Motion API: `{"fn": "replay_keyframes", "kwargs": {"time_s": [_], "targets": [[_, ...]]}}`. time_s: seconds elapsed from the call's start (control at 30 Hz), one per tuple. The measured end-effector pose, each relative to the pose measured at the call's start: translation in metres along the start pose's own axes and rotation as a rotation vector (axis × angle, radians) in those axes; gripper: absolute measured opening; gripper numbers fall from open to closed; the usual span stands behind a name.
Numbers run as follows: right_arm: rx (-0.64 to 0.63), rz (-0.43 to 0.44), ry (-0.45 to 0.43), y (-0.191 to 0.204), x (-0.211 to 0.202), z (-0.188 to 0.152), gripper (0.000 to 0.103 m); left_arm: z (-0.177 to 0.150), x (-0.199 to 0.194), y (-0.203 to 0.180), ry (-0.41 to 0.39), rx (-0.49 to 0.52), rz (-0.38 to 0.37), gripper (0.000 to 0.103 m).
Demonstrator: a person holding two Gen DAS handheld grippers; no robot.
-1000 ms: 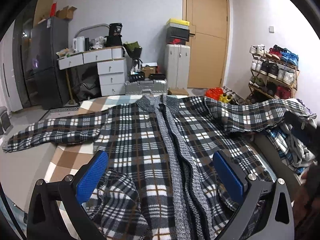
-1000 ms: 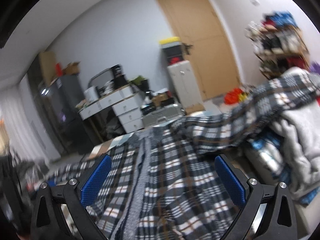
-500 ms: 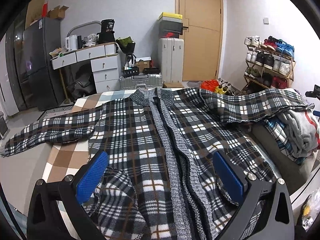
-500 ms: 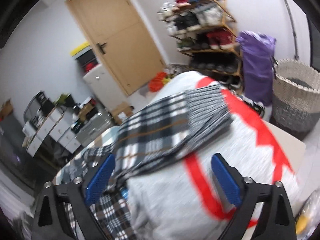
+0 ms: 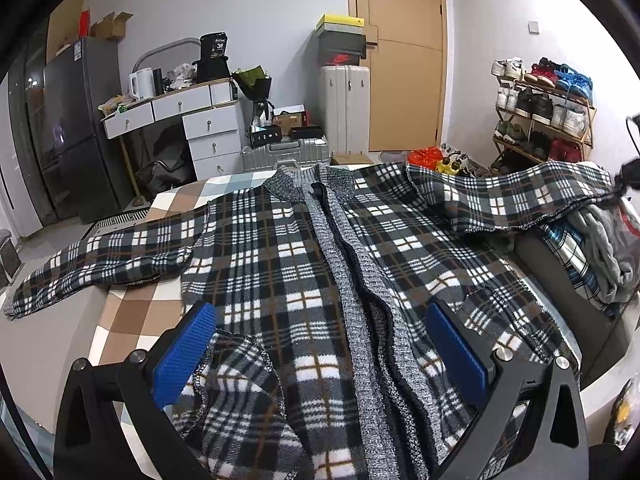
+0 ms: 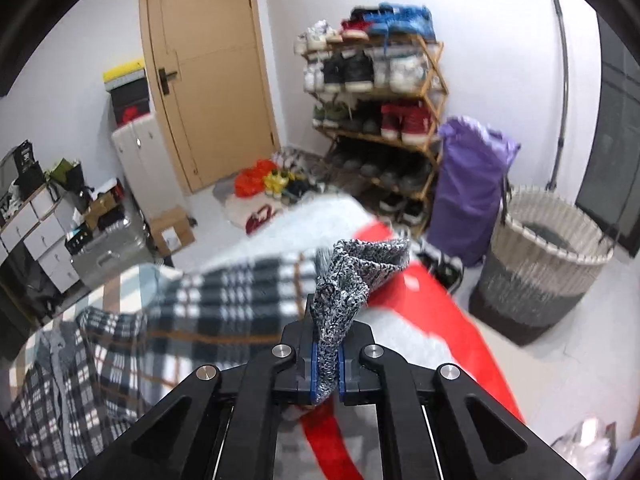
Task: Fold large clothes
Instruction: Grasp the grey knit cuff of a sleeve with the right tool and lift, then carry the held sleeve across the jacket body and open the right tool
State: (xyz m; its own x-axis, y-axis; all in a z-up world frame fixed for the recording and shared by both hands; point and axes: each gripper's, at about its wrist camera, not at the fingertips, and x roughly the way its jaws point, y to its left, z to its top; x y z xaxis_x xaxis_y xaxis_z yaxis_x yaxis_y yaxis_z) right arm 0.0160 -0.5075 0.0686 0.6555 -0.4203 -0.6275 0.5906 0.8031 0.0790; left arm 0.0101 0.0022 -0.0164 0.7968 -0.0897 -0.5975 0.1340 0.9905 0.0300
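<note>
Checkered bed (image 5: pixel 132 312) carries fleecy plaid jacket (image 5: pixel 276 264), spread flat. My left gripper (image 5: pixel 320 356) hovers spread above it; my right gripper (image 6: pixel 328 364) pinches its knit cuff (image 6: pixel 352 272).

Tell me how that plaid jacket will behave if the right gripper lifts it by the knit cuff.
The plaid jacket looks soft and floppy: it drapes flat over the bed, so the sleeve would probably sag and trail.
The knit cuff, bunched in the shut right gripper, may stretch.
Its thick fleece looks unlikely to slip, and fairly bulky.
</note>
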Motion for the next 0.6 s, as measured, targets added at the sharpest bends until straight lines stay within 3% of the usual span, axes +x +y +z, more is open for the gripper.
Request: {"fn": "replay_keyframes", "kwargs": {"time_s": [0.2,0.43,0.6], "targets": [[-0.063,-0.081,-0.085,0.031,-0.018,0.059,0.005,0.000,0.000,0.009,0.000,0.004,0.008,0.102],[-0.114,-0.243,-0.210,0.078,-0.045,0.129,0.005,0.000,-0.002,0.027,-0.007,-0.008,0.024,0.102],[-0.170,-0.164,-0.306,0.134,-0.064,0.147,0.005,0.000,-0.004,0.045,-0.028,-0.035,0.060,0.102]]}}
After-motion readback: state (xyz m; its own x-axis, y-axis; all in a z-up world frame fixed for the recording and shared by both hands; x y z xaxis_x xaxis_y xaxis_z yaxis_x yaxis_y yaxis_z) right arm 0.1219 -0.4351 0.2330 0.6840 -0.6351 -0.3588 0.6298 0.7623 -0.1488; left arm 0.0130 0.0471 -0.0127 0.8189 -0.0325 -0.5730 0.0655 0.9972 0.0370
